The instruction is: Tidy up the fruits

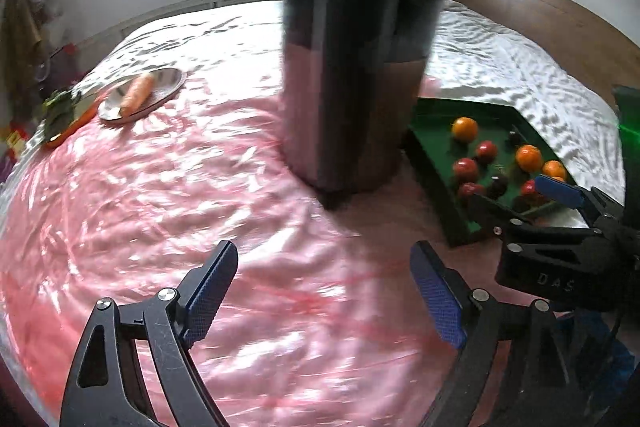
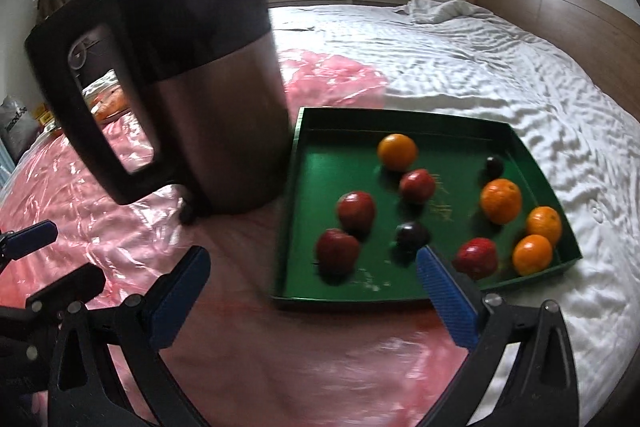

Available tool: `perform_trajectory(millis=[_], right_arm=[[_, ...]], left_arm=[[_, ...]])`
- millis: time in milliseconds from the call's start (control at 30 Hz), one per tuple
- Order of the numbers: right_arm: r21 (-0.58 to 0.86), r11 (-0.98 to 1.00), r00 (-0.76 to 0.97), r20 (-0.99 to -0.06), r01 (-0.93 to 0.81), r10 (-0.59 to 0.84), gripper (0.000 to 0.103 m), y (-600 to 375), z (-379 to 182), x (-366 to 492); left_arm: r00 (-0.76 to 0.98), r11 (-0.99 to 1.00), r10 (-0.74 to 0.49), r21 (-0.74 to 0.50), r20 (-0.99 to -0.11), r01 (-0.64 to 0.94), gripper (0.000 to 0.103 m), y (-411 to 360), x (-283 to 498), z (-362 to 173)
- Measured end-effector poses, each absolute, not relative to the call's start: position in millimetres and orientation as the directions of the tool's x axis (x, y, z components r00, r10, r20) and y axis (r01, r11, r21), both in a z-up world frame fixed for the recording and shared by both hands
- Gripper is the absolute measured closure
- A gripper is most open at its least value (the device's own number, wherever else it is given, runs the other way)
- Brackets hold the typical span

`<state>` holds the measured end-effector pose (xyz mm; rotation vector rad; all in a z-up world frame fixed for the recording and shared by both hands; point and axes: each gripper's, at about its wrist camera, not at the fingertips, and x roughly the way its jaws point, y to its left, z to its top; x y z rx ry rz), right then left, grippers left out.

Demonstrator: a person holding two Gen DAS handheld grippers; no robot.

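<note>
A green tray (image 2: 332,163) lies on the bed and holds several oranges (image 2: 397,151), several red apples (image 2: 356,211) and two dark plums (image 2: 412,235). In the left wrist view the same tray (image 1: 440,195) is at the right, with its oranges (image 1: 465,129) and apples (image 1: 465,169). My right gripper (image 2: 312,259) stands open over the tray's near left corner, with nothing between its fingers. My left gripper (image 1: 322,259) is open above the pink sheet, short of a tall jug (image 1: 352,67), and holds nothing. The right gripper (image 1: 520,197) also shows at the tray's near edge.
The tall steel and black jug (image 2: 208,87) with a handle stands just left of the tray. A silver plate (image 1: 168,83) with a carrot (image 1: 138,94) lies far left, next to a second plate with greens (image 1: 60,111). A wooden headboard (image 2: 560,11) runs along the right of the bed.
</note>
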<state>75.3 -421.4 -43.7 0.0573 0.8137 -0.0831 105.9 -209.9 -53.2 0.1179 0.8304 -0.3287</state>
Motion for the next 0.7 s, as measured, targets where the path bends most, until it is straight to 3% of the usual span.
perform_trajectory(millis=[400,533,700], right_arm=[[0.005,0.999,0.719,-0.695,0.033,-0.02,0.0,-381,-43,63],[0.008,0.999,0.731,-0.682,0.038,-0.022,0.0,-372,-42,50],[0.019,0.998,0.738,-0.674,0.055,-0.028,0.0,-363,-24,29]], left_arm=[[0.696,0.972,-0.173,-0.009,-0.697,0.233,0.018,-174,91,-55],[0.732,0.976,-0.161,0.003,-0.662,0.217,0.009,-161,73,-47],[0.754,0.974,-0.176,0.0,-0.633,0.228,0.008,-148,53,-25]])
